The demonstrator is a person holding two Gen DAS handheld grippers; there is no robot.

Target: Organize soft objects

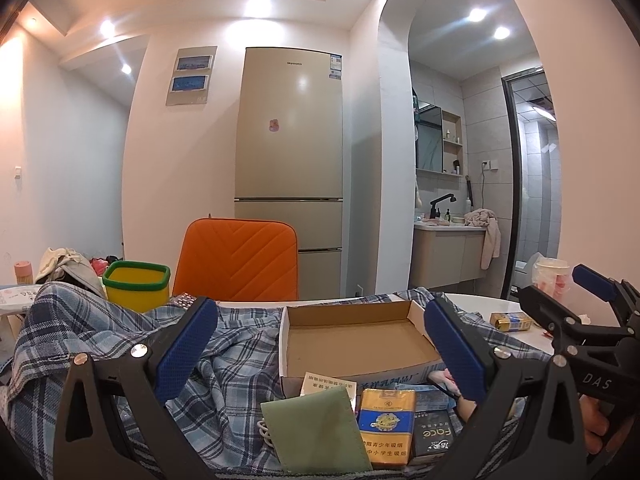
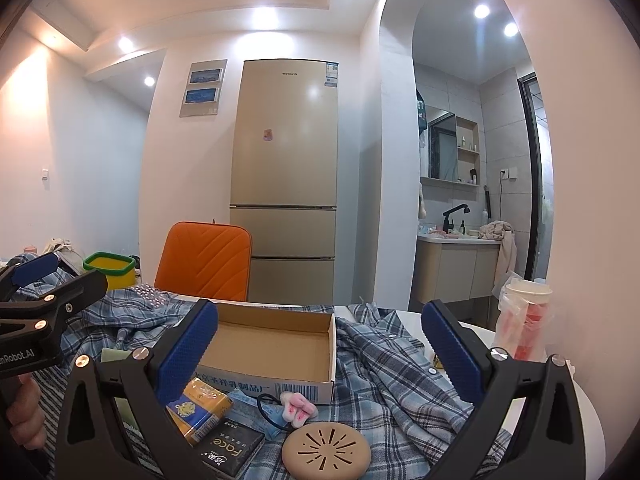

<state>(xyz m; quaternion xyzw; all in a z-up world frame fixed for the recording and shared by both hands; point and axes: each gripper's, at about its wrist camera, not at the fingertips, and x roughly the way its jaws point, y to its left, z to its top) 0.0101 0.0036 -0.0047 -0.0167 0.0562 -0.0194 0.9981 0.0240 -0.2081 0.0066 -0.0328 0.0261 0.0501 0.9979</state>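
Note:
A crumpled blue plaid shirt point(image 1: 100, 332) point(image 2: 400, 364) covers the round white table point(image 2: 472, 332). An empty cardboard box point(image 1: 352, 340) point(image 2: 272, 344) rests on it. In front of the box lie a green cloth point(image 1: 316, 428), a yellow pack point(image 1: 386, 420) point(image 2: 200, 404), a black pack point(image 1: 432, 436) point(image 2: 232, 448), a pink fluffy hair tie point(image 2: 298, 404) and a beige round disc point(image 2: 326, 450). My left gripper point(image 1: 320, 344) hangs open above the green cloth and packs. Over the box and hair tie my right gripper point(image 2: 320, 344) stands open. Neither holds anything.
A yellow bin with a green rim point(image 1: 136, 282) point(image 2: 110, 266) and an orange chair point(image 1: 240, 260) point(image 2: 204, 260) stand behind the table. A bagged paper cup point(image 2: 524, 320) sits at the right edge, and a small gold box point(image 1: 512, 322) lies near it. A fridge point(image 1: 290, 160) stands beyond.

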